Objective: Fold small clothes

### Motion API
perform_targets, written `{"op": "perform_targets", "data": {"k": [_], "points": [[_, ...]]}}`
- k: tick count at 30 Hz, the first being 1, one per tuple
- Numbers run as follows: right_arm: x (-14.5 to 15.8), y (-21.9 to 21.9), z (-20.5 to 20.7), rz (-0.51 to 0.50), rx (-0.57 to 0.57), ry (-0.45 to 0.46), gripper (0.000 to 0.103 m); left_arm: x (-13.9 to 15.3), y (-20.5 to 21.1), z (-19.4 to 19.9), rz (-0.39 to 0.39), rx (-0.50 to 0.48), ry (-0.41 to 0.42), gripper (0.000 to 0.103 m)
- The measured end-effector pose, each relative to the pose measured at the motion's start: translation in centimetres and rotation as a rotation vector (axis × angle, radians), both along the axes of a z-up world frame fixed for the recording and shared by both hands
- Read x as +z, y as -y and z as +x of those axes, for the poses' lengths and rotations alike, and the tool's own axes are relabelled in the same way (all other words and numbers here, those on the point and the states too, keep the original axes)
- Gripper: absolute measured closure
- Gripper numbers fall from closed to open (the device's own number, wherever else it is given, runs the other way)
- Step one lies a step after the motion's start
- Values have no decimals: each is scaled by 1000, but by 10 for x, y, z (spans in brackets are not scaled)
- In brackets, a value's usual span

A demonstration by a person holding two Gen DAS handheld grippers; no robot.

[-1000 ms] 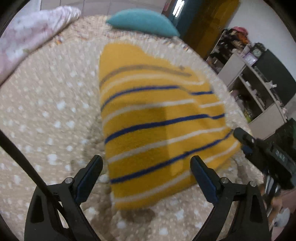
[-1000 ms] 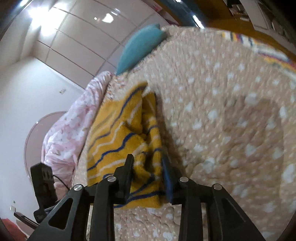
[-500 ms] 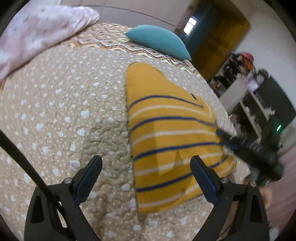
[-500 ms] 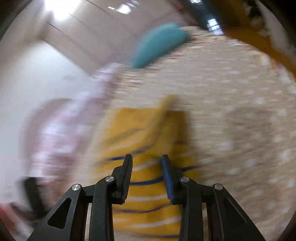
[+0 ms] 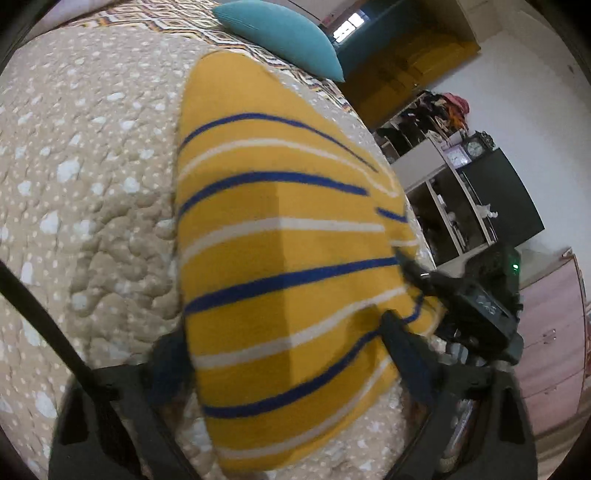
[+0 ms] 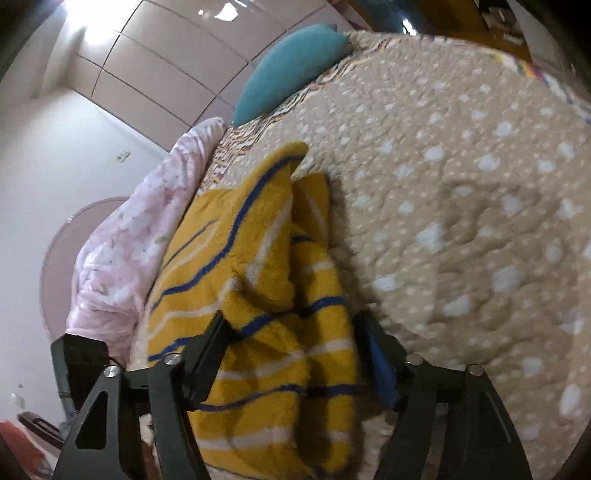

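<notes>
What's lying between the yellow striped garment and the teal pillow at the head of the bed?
Only bedding: the beige spotted quilt, then a zigzag-patterned cover under the teal pillow. The right wrist view shows it beyond the yellow striped garment.

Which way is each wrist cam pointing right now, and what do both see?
Left wrist: on the left gripper, looks along the striped yellow garment toward the teal pillow; its jaws straddle it.
Right wrist: on the right gripper, faces bunched garment; jaws apart.
Shared: garment, pillow, dotted bedspread.
</notes>
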State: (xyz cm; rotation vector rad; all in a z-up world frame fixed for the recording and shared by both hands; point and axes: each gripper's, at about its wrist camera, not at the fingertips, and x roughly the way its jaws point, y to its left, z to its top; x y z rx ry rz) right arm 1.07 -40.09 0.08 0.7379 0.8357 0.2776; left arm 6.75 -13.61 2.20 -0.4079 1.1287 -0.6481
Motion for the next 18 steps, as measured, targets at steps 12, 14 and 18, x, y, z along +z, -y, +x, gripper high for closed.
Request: {"op": "perform_targets", "data": {"k": [12,14,18], "points": [[-7,-46,-35,59,63,14,61,29,-41,-38,227,51,42,54],[-9,-36,-42,92,36,5,59,39,-44,-53,261,59,99,49],[15,-19,-64,4,-22,23,55,67,-53,-90,338,121,263,35]]}}
